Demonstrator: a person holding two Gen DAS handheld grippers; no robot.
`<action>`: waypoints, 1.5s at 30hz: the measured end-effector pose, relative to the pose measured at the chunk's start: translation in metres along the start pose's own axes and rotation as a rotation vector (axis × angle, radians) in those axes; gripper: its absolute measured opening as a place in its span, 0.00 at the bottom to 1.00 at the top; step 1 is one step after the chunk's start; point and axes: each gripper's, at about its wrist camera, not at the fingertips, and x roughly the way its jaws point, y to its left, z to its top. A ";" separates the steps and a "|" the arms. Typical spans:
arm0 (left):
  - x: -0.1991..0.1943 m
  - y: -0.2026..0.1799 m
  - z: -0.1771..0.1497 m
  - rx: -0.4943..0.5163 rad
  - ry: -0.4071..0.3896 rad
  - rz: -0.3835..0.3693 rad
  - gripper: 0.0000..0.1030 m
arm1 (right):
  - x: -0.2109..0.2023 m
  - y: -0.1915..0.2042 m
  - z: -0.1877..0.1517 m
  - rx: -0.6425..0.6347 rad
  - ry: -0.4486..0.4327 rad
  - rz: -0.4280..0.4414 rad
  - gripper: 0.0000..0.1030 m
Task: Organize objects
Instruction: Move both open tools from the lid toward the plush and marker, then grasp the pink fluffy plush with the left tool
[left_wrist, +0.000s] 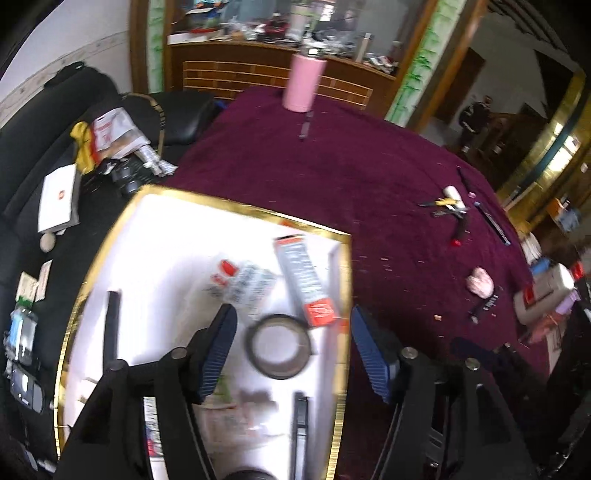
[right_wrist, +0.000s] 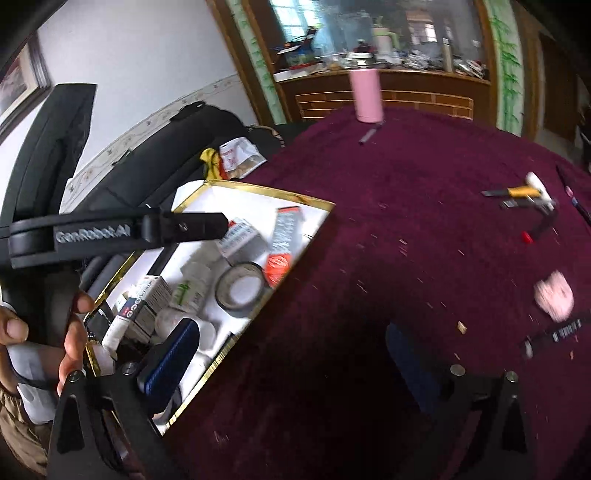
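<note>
**Gold, white and maroon**

A deep maroon cloth (left_wrist: 369, 177) covers the table. On it, the box (left_wrist: 236, 205) has a shiny gold rim and a white inside. In the box lie a grey tape roll (left_wrist: 279, 345) and a grey-and-orange carton (left_wrist: 303, 280). Far beyond the box stands a plain pink tumbler (left_wrist: 304, 83); right of the box, a yellow-handled knife (right_wrist: 519, 191).

One pink cup (left_wrist: 303, 85), one tape roll (left_wrist: 279, 346), one gold-rimmed box (left_wrist: 345, 280).

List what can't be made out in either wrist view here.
- Left wrist: print on the long orange-and-grey carton in the gold-rimmed white box, motion-blurred.
- Left wrist: box's near end, hidden behind the left gripper.
- Right wrist: small pink lump on the maroon cloth, too blurred to identify.
</note>
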 end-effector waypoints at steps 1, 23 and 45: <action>0.001 -0.007 0.000 0.008 0.007 -0.020 0.67 | -0.003 -0.005 -0.003 0.013 0.000 -0.004 1.00; 0.076 -0.220 -0.003 0.305 0.160 -0.172 0.77 | -0.086 -0.142 -0.094 0.337 -0.104 -0.197 1.00; 0.188 -0.307 0.000 0.450 0.188 -0.083 0.72 | -0.088 -0.170 -0.098 0.385 -0.095 -0.195 1.00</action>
